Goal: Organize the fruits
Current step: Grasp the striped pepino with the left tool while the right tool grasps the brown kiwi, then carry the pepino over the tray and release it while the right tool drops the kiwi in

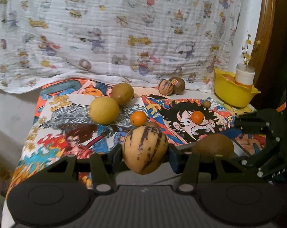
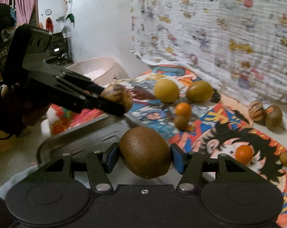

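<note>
My left gripper (image 1: 145,153) is shut on a yellow pepino melon with purple stripes (image 1: 143,146), held off the cartoon-print cloth (image 1: 67,133). My right gripper (image 2: 144,156) is shut on a brown kiwi (image 2: 143,150), above a metal tray (image 2: 82,133). The right wrist view shows the left gripper's fingers (image 2: 109,108) to its left, carrying the striped pepino (image 2: 117,96). Loose on the cloth lie a yellow round fruit (image 1: 104,110), a green-brown fruit (image 1: 122,94), two small oranges (image 1: 138,118) (image 1: 197,117), a second pepino (image 1: 166,87) and a stickered kiwi (image 1: 178,85).
A yellow bowl (image 1: 234,95) with a white cup of flowers stands at the back right, beside a wooden frame. A printed white blanket (image 1: 124,28) hangs behind the cloth. A pink basin (image 2: 97,68) sits beyond the tray. Two small brown fruits (image 2: 181,122) (image 2: 285,158) also lie on the cloth.
</note>
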A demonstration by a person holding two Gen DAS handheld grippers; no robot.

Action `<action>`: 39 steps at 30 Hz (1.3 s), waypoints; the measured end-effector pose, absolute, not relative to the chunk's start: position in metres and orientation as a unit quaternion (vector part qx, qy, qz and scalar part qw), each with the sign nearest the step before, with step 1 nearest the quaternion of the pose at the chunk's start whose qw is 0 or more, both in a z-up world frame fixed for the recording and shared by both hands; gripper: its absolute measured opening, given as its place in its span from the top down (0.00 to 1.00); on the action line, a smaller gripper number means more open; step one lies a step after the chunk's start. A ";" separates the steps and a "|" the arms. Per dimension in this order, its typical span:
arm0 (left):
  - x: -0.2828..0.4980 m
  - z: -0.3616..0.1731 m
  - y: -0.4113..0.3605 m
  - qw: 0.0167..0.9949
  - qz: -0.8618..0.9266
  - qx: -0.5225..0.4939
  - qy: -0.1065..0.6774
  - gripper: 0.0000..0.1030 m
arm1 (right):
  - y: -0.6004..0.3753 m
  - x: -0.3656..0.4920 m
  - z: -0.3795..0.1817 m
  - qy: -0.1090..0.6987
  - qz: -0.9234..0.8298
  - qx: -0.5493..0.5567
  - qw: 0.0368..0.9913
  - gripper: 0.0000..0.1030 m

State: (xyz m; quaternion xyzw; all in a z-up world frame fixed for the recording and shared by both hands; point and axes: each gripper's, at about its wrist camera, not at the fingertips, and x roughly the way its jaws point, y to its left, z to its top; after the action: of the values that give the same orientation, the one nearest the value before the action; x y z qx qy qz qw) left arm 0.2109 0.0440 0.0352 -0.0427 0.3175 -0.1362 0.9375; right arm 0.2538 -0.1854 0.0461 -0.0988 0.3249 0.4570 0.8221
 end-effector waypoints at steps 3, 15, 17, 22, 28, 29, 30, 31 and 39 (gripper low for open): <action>0.194 0.038 0.050 0.939 -0.135 -0.049 0.313 0.47 | -0.182 0.241 0.047 0.334 0.463 -0.096 0.815 0.42; 0.134 0.019 0.039 0.924 -0.157 -0.032 0.349 0.47 | -0.179 0.197 0.044 0.359 0.472 -0.085 0.801 0.42; 0.130 0.015 0.037 0.921 -0.159 -0.027 0.354 0.47 | -0.179 0.193 0.042 0.364 0.470 -0.087 0.799 0.42; 0.124 0.010 0.032 0.917 -0.160 -0.018 0.366 0.47 | -0.180 0.182 0.037 0.363 0.467 -0.101 0.800 0.42; 0.123 0.010 0.028 0.916 -0.159 -0.010 0.368 0.46 | -0.181 0.176 0.035 0.352 0.464 -0.110 0.805 0.42; 0.123 0.010 0.028 0.916 -0.159 -0.010 0.368 0.46 | -0.181 0.176 0.035 0.349 0.465 -0.113 0.806 0.42; 0.123 0.010 0.027 0.916 -0.159 -0.009 0.368 0.46 | -0.180 0.175 0.035 0.347 0.465 -0.116 0.806 0.42; 0.123 0.010 0.027 0.916 -0.159 -0.008 0.368 0.46 | -0.180 0.175 0.035 0.345 0.466 -0.117 0.807 0.42; 0.125 0.009 0.029 0.916 -0.157 -0.016 0.369 0.46 | -0.181 0.174 0.034 0.340 0.467 -0.119 0.808 0.41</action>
State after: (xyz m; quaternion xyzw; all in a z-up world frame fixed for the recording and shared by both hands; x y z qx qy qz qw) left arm 0.1246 0.0289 0.0093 -0.0161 0.3694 -0.1574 0.9157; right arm 0.1737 -0.1806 0.0338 -0.1187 0.3397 0.4666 0.8080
